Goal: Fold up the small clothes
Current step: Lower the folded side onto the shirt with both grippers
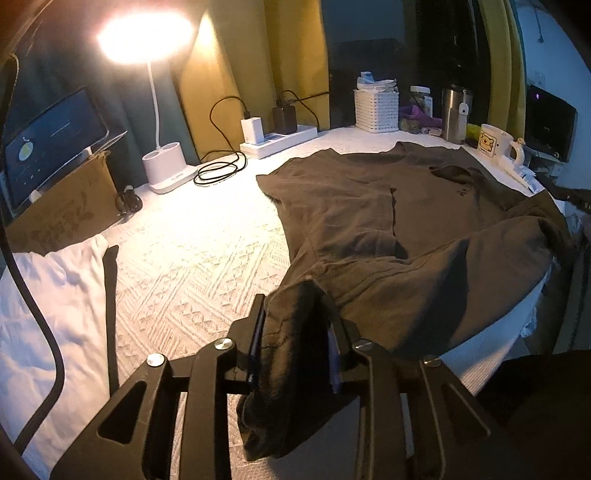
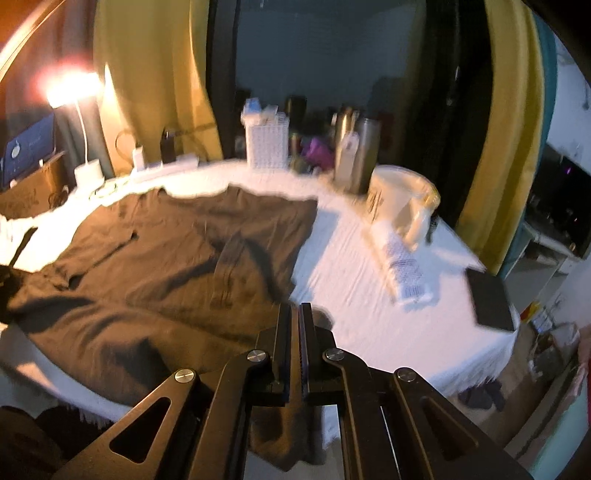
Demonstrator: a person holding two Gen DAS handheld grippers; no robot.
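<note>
I see a big brown shirt lying spread out on the white bed cover. It is mostly flat, with some wrinkles. Its near edge is lifted up off the cover and bunched into a dark, thick fold. Its far edge lies near the white basket.

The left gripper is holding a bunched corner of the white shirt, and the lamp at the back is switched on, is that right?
Not quite. The left gripper holds a bunched corner of the brown shirt, not the white one; the white cloth lies untouched at the left. The left wrist view shows this. The lamp at the back is indeed on.
</note>
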